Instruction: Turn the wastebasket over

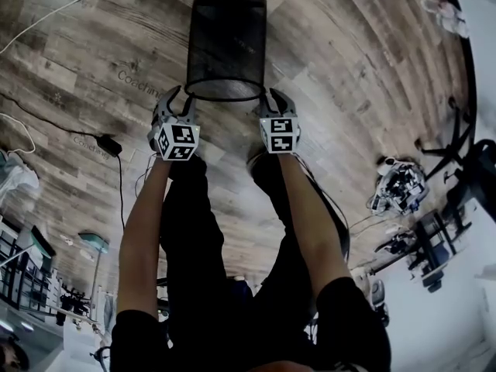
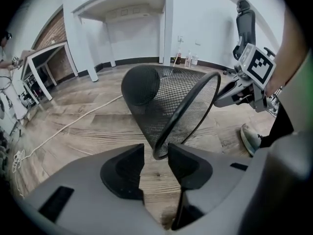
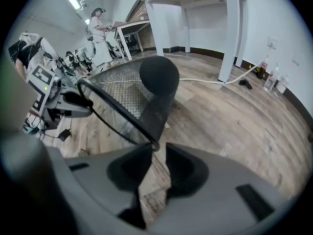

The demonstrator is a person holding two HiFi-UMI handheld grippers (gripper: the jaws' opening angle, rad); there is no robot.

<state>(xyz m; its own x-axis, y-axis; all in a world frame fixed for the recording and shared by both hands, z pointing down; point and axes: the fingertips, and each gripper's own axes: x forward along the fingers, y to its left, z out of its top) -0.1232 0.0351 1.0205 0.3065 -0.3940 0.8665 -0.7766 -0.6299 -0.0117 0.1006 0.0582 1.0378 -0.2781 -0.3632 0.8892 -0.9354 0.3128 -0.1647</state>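
Near the work, on the floor [image 1: 349, 91] at left: a black power brick [image 1: 108, 144] with its cable. Far left, a white cable [image 1: 54, 14]. Against the far wall, an office chair [image 2: 244, 26] and some bottles [image 2: 188, 60]; off to the left, a white desk [image 2: 46, 58].

Lying on its side on the floor, close to the person's shoe [image 2: 252, 138]: the black mesh wastebasket [image 1: 226, 41]. Long axis near to far, open mouth toward the person, closed base [image 2: 140, 84] at the far end.

Left hand-held gripper [image 1: 180, 99] released, jaws apart round the left side of the rim [image 1: 225, 93], not pinching it. Right hand-held gripper [image 1: 275, 99] likewise released, rim at one jaw tip.

Grey-brown wood planks underfoot, white walls with dark skirting, people [image 3: 100, 38] standing at desks far back.
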